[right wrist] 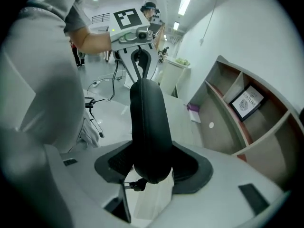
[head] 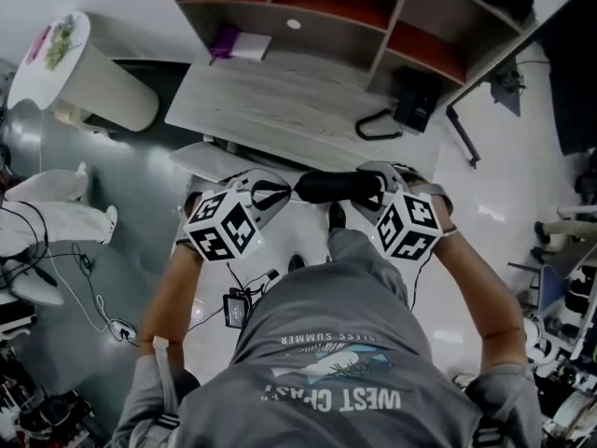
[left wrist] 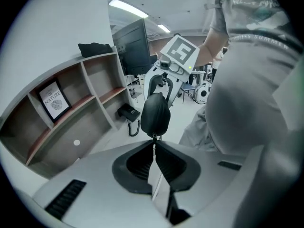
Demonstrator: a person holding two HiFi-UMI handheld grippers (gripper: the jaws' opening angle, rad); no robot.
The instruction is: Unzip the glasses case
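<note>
My left tongs (head: 276,194) are all but closed, pinching the zip pull (left wrist: 153,137) at one end of the glasses case (head: 338,187). The case hangs in the air between both tongs. My right tongs (head: 375,190) clamp its body, jaws partway apart. Beyond the tips: wood-grain desk (head: 280,110), shelf unit (head: 373,21), black phone (head: 415,101). Grey floor (head: 131,203) lies below.
</note>
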